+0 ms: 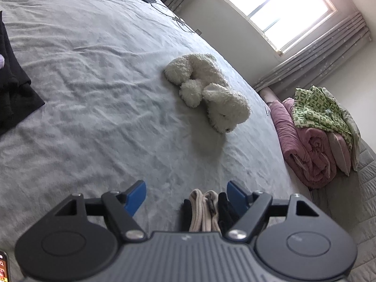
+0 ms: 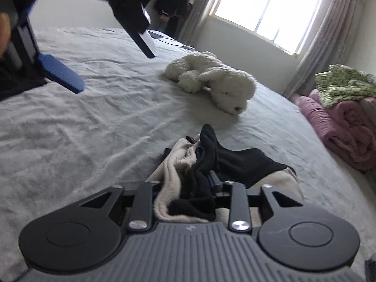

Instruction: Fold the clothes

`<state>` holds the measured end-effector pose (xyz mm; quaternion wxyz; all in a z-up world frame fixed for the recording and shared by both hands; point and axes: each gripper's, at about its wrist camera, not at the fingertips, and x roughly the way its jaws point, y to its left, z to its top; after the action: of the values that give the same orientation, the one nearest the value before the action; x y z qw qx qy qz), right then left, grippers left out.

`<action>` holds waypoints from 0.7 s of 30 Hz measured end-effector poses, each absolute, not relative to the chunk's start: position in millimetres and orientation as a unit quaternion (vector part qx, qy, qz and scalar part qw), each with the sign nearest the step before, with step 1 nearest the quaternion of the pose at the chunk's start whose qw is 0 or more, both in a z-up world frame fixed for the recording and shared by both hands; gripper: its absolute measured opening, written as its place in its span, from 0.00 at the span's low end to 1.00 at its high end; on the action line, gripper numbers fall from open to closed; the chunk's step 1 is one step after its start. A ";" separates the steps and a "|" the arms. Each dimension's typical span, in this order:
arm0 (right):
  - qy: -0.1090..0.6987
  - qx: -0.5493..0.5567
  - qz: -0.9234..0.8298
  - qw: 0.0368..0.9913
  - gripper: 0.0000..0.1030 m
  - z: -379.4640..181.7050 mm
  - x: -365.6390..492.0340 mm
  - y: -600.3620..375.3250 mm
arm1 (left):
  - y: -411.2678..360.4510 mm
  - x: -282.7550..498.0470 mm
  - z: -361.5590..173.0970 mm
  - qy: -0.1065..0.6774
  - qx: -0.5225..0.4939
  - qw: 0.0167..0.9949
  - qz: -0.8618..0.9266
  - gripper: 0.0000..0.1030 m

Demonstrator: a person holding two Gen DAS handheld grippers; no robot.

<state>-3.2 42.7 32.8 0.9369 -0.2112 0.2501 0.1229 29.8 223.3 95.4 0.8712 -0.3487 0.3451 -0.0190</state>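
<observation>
On bed [image 2: 94,122], I'm easing right tool [image 2: 188,183], grip unclear, around socks [image 2: 202,164]; left tool [image 1: 183,195] gaping; bundle risks unravelling, snagging.

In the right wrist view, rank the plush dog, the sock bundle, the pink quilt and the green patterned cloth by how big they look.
1. Sock bundle, though it lies nearest the camera, so this is unsure.
2. Plush dog.
3. Pink quilt, cut off by the frame edge.
4. Green cloth, also cut off.
</observation>
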 end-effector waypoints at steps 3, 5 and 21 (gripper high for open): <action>0.246 -0.195 0.151 0.937 0.53 41.8 -16.0 30.0 | 221.6 30.7 94.2 0.348 -0.347 0.871 -0.019 0.75; 0.244 -0.173 0.173 0.938 0.58 46.7 -24.8 20.1 | 219.9 31.2 93.5 0.350 -0.345 0.871 -0.021 0.75; 0.222 -0.101 0.255 0.936 0.58 52.8 -64.9 -43.7 | 165.2 36.5 86.2 0.385 -0.297 0.864 -0.127 0.73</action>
<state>-64.9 -43.7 52.8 0.9358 -0.1010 0.2222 0.2545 36.5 165.2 86.2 0.8645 -0.2972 0.3852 -0.1266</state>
